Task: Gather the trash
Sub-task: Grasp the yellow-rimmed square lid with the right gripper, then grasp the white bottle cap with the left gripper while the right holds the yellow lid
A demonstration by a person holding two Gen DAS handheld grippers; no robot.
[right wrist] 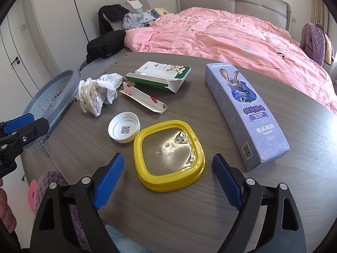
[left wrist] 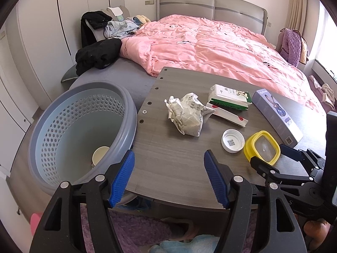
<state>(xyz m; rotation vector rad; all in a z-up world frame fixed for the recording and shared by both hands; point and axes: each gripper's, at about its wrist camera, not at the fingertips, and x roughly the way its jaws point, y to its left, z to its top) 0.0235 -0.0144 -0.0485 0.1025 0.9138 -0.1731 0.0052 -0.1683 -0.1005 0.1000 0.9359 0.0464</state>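
Note:
A yellow square lid [right wrist: 168, 154] lies on the grey wooden table [right wrist: 84, 147], between the jaws of my right gripper [right wrist: 168, 168], which stands open without its pads touching the lid. Beside it are a white round cap [right wrist: 124, 129], a crumpled paper [right wrist: 96, 94], a flattened white packet [right wrist: 143, 100], a green-and-white carton [right wrist: 162, 76] and a purple box [right wrist: 246, 113]. My left gripper [left wrist: 168, 175] hangs open and empty over the table's near edge, beside the blue-grey basket [left wrist: 52, 126]. A paper cup [left wrist: 100, 156] lies inside the basket.
The basket stands off the table's left edge. Behind the table is a bed with a pink quilt [left wrist: 210, 46] and piled clothes [left wrist: 99, 52]. White wardrobes [left wrist: 42, 31] line the left wall. A purple rug [left wrist: 137, 227] and slippers lie under the table.

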